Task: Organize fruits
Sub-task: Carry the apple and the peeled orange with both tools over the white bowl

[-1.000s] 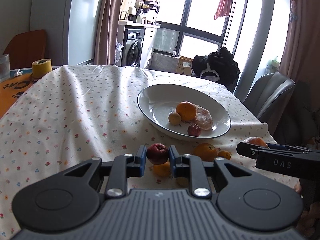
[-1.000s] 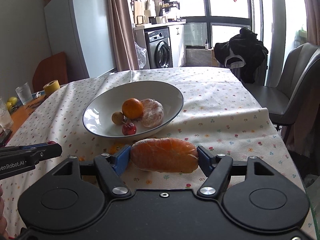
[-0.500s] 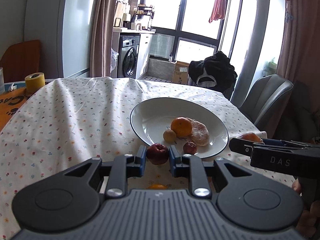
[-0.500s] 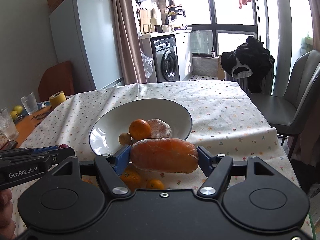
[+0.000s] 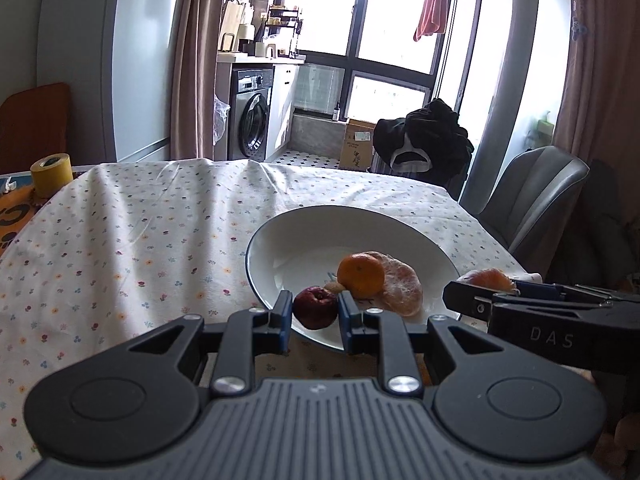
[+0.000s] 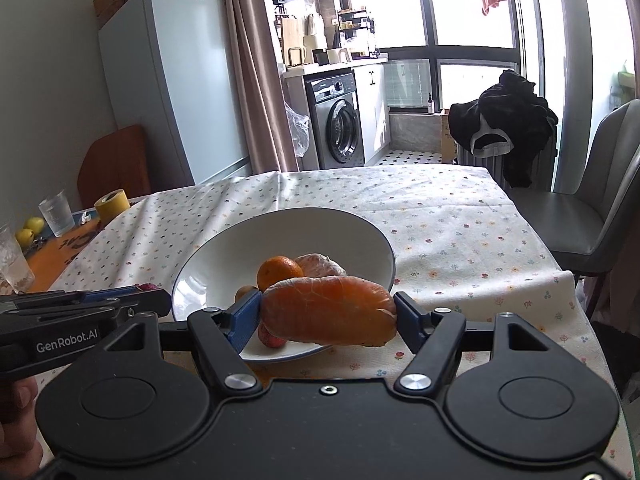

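A table covered by a flowered tablecloth point(image 5: 132, 248) is seen from both wrist views, with a white bowl point(image 5: 304, 228) resting on it toward the near right. The right gripper point(image 6: 327, 312) is held level just above the bowl's near rim, its blue pads pinching a peeled orange point(image 6: 328, 312) lengthwise. The left gripper point(image 5: 314, 312) is held level beside it, at the bowl's near-left rim, its pads pressed against a small dark red fruit point(image 5: 315, 307). Inside the bowl a whole orange point(image 5: 360, 274), a peeled citrus point(image 5: 402, 286) touching it, and a small tan fruit point(image 6: 245, 292) are gathered together. A yellow tape roll point(image 5: 51, 168) stands well apart at the far left edge. Compared with a second ago, both grippers have been carried forward and upward: the bowl now lies directly beneath the held fruits, where it was earlier seen further ahead, and the loose oranges formerly visible on the cloth before the bowl are now hidden behind the gripper bodies.
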A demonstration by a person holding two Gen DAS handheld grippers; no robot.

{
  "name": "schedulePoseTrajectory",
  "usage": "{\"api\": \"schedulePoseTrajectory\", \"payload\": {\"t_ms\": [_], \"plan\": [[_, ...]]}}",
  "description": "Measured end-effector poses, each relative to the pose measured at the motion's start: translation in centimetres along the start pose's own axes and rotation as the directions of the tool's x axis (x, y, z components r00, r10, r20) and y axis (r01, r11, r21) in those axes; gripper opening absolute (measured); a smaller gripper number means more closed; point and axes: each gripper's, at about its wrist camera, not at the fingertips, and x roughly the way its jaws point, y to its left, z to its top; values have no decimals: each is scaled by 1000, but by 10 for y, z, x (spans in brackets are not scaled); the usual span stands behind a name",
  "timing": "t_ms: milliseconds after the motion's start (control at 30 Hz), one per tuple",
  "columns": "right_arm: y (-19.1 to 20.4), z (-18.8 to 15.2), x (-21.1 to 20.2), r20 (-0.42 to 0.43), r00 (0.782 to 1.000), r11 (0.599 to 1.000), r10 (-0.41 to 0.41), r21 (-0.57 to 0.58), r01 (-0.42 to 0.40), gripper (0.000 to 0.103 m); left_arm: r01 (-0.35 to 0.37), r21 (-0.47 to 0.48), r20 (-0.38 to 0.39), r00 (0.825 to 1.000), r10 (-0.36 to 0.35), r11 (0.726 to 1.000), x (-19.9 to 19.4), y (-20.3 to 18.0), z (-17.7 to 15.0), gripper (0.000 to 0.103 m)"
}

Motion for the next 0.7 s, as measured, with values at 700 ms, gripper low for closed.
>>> {"api": "schedulePoseTrajectory", "payload": {"t_ms": [700], "plan": [[-2, 9, 26, -22, 1000, 1000, 6, 14, -5, 68, -21, -60, -6, 1000, 21, 998, 17, 18, 13, 45]]}}
